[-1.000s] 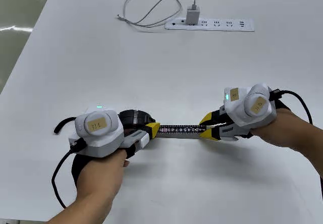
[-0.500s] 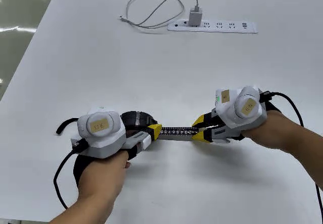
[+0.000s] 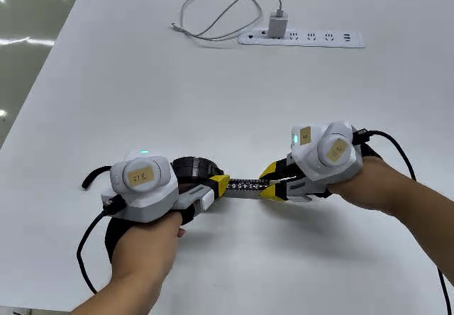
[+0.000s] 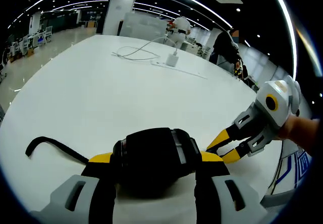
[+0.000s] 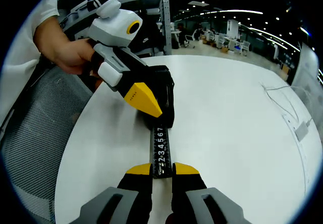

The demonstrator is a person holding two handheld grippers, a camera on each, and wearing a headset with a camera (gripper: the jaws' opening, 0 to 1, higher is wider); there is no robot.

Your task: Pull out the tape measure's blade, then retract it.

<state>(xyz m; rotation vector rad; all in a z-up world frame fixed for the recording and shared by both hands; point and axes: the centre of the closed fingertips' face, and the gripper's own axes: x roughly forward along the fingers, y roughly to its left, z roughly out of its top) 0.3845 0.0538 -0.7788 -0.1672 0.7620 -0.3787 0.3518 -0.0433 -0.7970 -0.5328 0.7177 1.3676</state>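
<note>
- Since a second ago my right gripper (image 5: 162, 170) has come closer to my left gripper (image 4: 156, 159), and the stretch of blade showing between them is shorter.
- Left gripper, one of the two I hold: its two yellow-tipped jaws are clamped on either side of the one black, rounded plastic tape measure (image 3: 193, 167). The tape measure sits on the white table (image 3: 213, 95), just ahead of my left hand (image 3: 142, 247).
- Right gripper: its two yellow-tipped jaws are drawn narrow and pinch the free end of the single dark metal blade with white numerals (image 5: 160, 146). My right hand (image 3: 369, 184) is behind it.
- The blade runs straight from the mouth of the tape measure to the right gripper's tips, low over the table. In the right gripper view I can read the numerals 2 to 7 along it.
- At the far side of the table, well apart from both grippers, lies one white power strip (image 3: 301, 38). One white charger block (image 3: 277, 24) is plugged into it, and one thin white cable (image 3: 213, 13) loops out to the left of the charger block.
- Two people (image 4: 180, 26) stand beyond the table's far edge in the left gripper view.
</note>
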